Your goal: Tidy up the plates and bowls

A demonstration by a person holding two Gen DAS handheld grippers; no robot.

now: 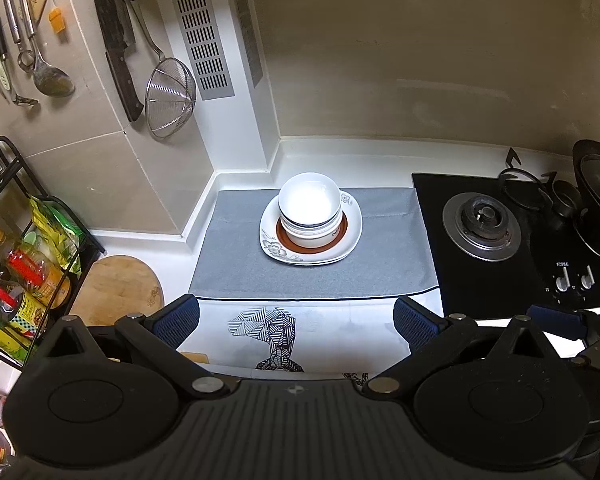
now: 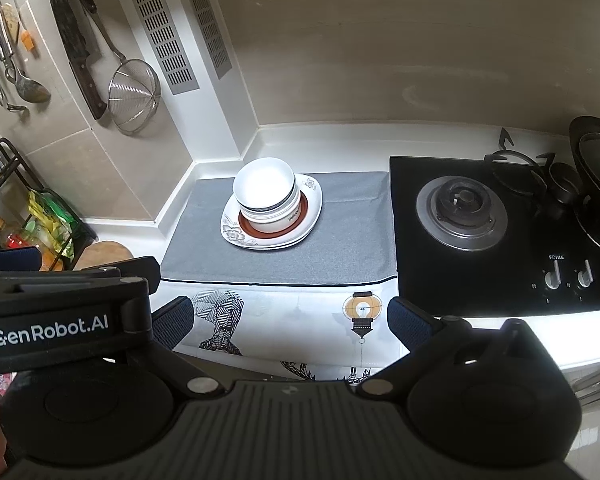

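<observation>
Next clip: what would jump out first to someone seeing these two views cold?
The brightly lit stack of white bowls stands out, nested on a brown-ringed plate atop floral plates at the middle of the grey mat. To its right sits the black gas hob; knives and a wire strainer hang on the left wall. Both the left gripper and right gripper hang open, short of the mat.

The left hand-held gripper (image 1: 296, 322) is matte black, with two round disc housings, silver rivets at the linkage joints and a ribbed grey central plate. Its fingers (image 1: 176, 320) carry dark blue textured pads. The right hand-held gripper (image 2: 290, 320) has the same build. A black side panel beside it reads "GenRobot.AI" in white lettering.
</observation>
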